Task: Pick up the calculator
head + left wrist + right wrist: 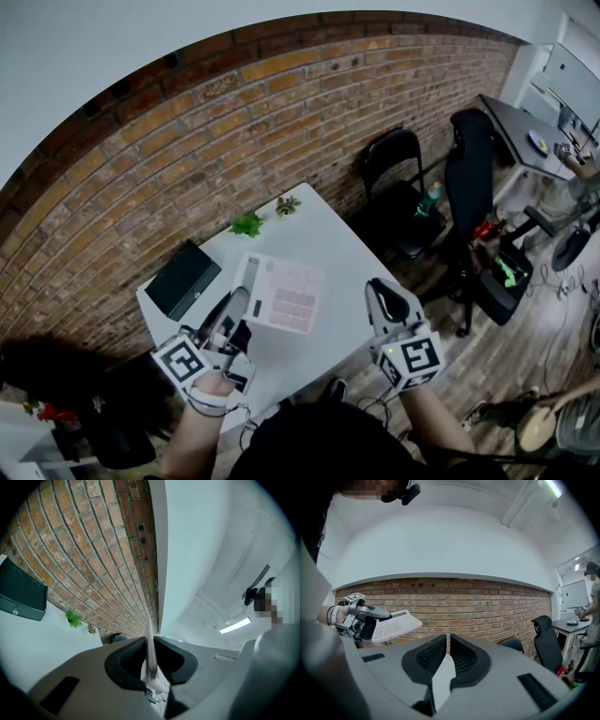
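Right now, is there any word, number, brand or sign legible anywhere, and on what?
Nothing legible.
calculator: key markings too blurred to read.
marker cubes: square patterns only, no words.
black box: no readable label.

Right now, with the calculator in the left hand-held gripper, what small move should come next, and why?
Probably just hold it steady with the jaws shut. The left hand-held gripper pinches the calculator by one edge, raised above the white table, so most of it sticks out unsupported and could tip. The right hand-held gripper is empty, jaws together, off to the side.
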`<move>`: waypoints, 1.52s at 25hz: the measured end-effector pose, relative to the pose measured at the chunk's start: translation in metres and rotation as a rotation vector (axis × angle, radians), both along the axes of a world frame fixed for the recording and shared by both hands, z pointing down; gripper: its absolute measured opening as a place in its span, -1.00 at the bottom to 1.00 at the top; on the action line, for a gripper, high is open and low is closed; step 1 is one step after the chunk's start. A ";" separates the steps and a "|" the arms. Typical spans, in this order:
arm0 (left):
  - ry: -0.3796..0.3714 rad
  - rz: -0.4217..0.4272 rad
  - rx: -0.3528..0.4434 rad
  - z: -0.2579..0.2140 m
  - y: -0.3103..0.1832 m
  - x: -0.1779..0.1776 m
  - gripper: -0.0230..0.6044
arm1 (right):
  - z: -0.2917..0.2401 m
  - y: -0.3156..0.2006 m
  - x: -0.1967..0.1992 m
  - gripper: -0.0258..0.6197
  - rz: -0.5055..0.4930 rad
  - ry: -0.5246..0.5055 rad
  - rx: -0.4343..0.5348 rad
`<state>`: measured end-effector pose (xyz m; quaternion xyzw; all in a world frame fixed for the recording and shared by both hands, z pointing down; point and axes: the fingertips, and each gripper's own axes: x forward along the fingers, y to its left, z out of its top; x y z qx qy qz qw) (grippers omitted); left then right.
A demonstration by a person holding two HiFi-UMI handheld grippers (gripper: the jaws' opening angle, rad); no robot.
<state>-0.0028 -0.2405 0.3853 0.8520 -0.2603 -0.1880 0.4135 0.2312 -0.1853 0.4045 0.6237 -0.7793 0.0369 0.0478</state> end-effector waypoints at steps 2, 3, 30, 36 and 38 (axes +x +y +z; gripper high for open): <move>0.003 -0.001 0.000 0.000 0.000 0.001 -0.77 | 0.000 0.000 0.002 -0.83 0.000 -0.001 0.002; 0.005 -0.001 -0.001 0.000 0.000 0.001 -0.77 | 0.000 0.000 0.002 -0.83 0.001 -0.001 0.002; 0.006 -0.034 0.005 0.005 0.008 0.056 -0.77 | 0.003 0.002 0.056 -0.90 -0.045 -0.024 0.024; 0.009 -0.045 -0.003 0.008 0.012 0.074 -0.77 | 0.005 0.003 0.074 -0.90 -0.055 -0.028 0.027; 0.009 -0.048 -0.006 0.008 0.015 0.079 -0.77 | 0.005 0.005 0.080 -0.90 -0.057 -0.028 0.026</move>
